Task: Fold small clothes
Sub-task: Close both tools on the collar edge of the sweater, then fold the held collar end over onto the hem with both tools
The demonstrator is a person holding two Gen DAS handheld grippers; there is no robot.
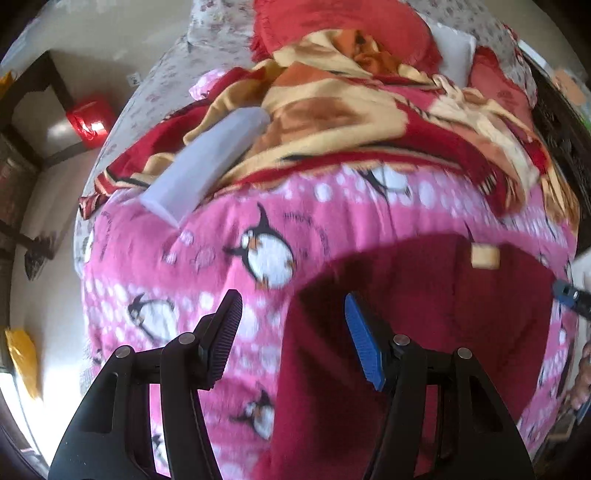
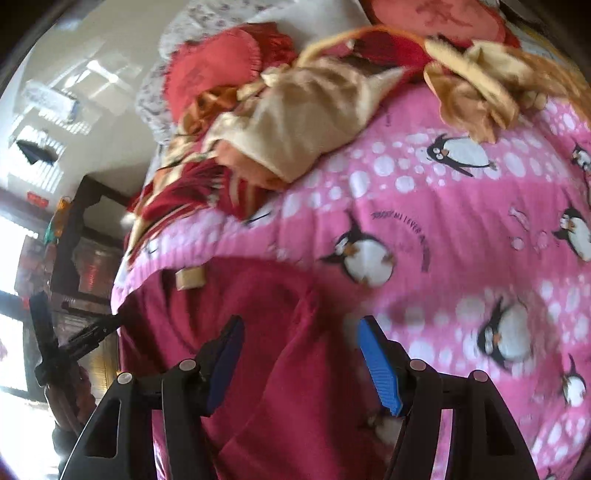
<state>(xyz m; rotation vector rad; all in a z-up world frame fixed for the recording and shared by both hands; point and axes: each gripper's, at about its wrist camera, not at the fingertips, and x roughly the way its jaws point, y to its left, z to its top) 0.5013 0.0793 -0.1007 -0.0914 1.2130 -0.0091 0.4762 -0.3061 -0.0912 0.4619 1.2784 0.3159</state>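
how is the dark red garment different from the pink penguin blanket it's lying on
The dark red garment is plain, with only a small tan label at its top edge; the pink penguin blanket is printed with penguins and white dots. The garment is small and lies on top; the blanket spreads far wider beneath it. Both look like soft fleece.

A home bedroom. A bed fills both views, spread with a pink penguin-print blanket and a rumpled red-and-gold blanket with red cushions at the top. Dark wooden furniture stands at the left edge.

Pale floor, dark wooden furniture, bright window.
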